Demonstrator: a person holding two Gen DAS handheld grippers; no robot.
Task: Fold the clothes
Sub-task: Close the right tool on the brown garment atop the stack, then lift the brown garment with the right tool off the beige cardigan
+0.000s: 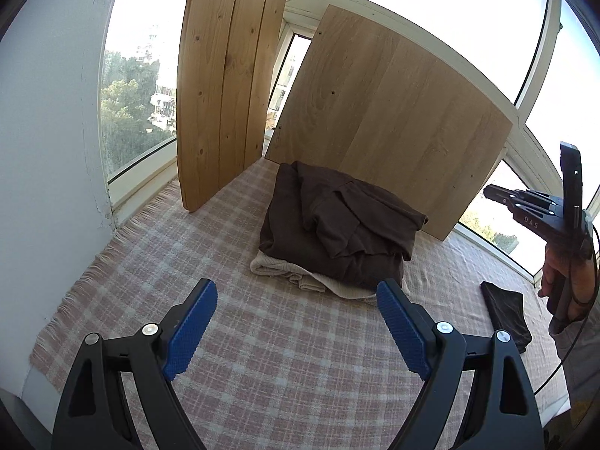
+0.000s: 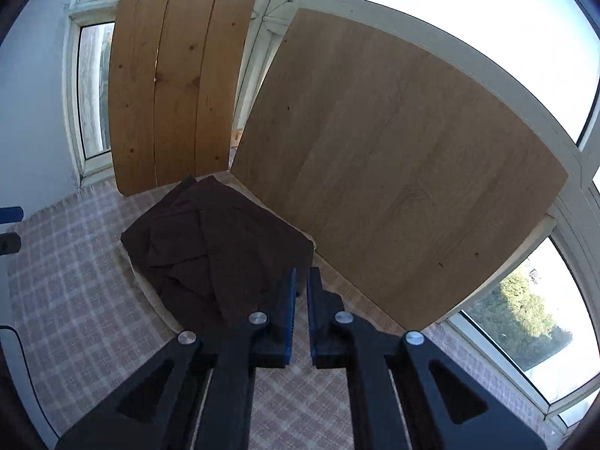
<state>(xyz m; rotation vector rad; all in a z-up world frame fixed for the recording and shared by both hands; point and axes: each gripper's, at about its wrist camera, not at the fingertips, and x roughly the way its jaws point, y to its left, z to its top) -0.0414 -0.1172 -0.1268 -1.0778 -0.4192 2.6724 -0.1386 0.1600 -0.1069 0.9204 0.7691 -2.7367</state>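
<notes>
A loosely folded dark brown garment (image 1: 337, 217) (image 2: 217, 247) lies on top of a folded cream garment (image 1: 285, 272) (image 2: 148, 287), near the back of a pink checked cloth (image 1: 262, 356) (image 2: 75, 300). My left gripper (image 1: 297, 283) is open just in front of the stack, blue pads (image 1: 195, 322) wide apart with nothing between them. My right gripper (image 2: 302, 273) hovers above the stack's right corner, jaws shut with only a thin gap and nothing held. In the left wrist view the right gripper (image 1: 495, 193) is raised at the far right, held by a hand (image 1: 562, 273).
Two wooden boards (image 1: 225, 86) (image 1: 393, 120) lean against the windows right behind the stack. A small dark folded item (image 1: 506, 311) lies on the cloth to the right. A white wall (image 1: 48, 150) borders the left side. The cloth's fringed edge (image 1: 75, 288) runs along the left.
</notes>
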